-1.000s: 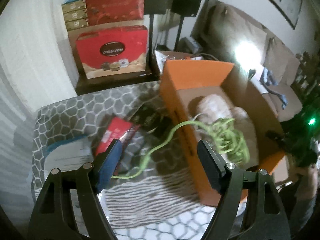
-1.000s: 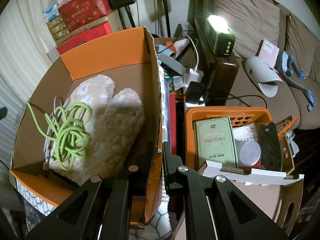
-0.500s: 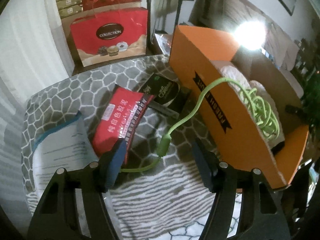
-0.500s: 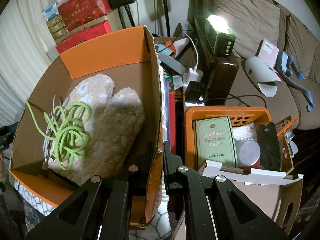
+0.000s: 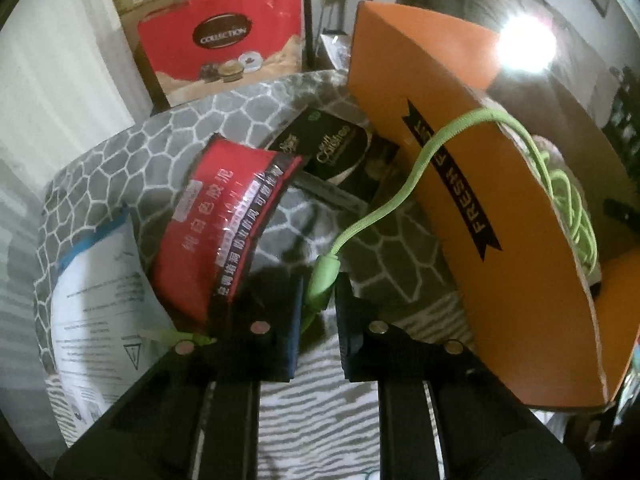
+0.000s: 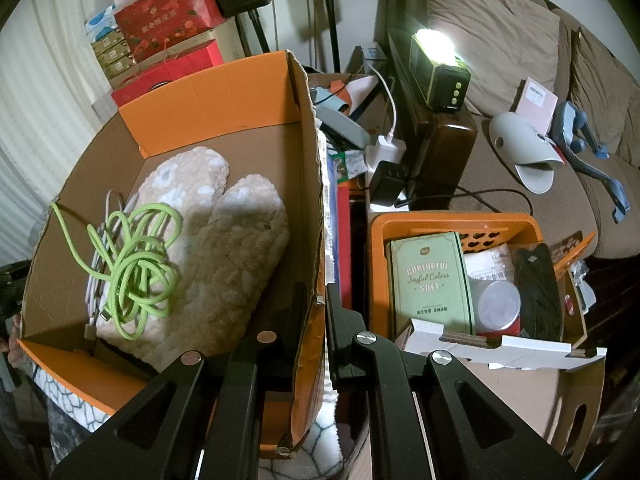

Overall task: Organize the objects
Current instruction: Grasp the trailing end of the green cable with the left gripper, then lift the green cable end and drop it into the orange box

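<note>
1. Left wrist: my left gripper [image 5: 318, 306] has just been closing and now pinches the green cable [image 5: 384, 208] at its plug, over the grey blanket [image 5: 160, 136]; the cable climbs over the orange box [image 5: 500, 240] wall.
2. Right wrist: my right gripper [image 6: 316, 312] is clamped on the box's [image 6: 224, 96] right wall; the cable's coil [image 6: 136, 260] lies inside, near the left wall, on the mitts [image 6: 224, 240].

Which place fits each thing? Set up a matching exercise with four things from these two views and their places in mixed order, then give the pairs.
Things
1. green cable plug
2. fluffy mitts
3. green Colorful Soft box
4. red packet

Places
A. in the orange plastic basket
B. on the grey patterned cloth
C. between the left tongs
D. inside the orange cardboard box

Pairs: 1-C, 2-D, 3-A, 4-B
</note>
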A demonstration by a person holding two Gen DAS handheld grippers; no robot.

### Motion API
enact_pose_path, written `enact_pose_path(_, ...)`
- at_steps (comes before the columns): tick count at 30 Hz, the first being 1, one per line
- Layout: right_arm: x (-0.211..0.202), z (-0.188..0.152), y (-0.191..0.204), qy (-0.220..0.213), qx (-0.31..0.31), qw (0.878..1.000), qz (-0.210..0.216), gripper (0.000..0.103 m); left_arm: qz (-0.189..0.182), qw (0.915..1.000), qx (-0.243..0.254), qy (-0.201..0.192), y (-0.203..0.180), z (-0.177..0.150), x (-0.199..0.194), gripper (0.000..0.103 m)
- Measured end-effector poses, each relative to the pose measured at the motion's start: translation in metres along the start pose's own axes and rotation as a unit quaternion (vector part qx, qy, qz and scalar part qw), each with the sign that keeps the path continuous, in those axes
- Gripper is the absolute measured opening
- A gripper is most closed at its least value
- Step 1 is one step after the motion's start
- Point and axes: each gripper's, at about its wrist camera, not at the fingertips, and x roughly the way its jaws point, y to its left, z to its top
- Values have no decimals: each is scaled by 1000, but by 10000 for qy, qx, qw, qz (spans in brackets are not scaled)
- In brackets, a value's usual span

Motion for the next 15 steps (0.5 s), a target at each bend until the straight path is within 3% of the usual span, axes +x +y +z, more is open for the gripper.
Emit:
enact_pose_path(3, 0, 0, 0, 4, 0, 10000, 1, 8, -120, 9996, -224, -112, 5, 1, -7, 13)
enact_pose_path(7, 0, 0, 0, 3, -2, 10000, -3, 8, -600, 9955, -605, -410, 12, 4, -34, 11)
enact_pose_path(15, 0, -1, -1, 4, -5, 10000, -7, 8, -1034, 9865, -634, -1102, -6, 14, -98, 11)
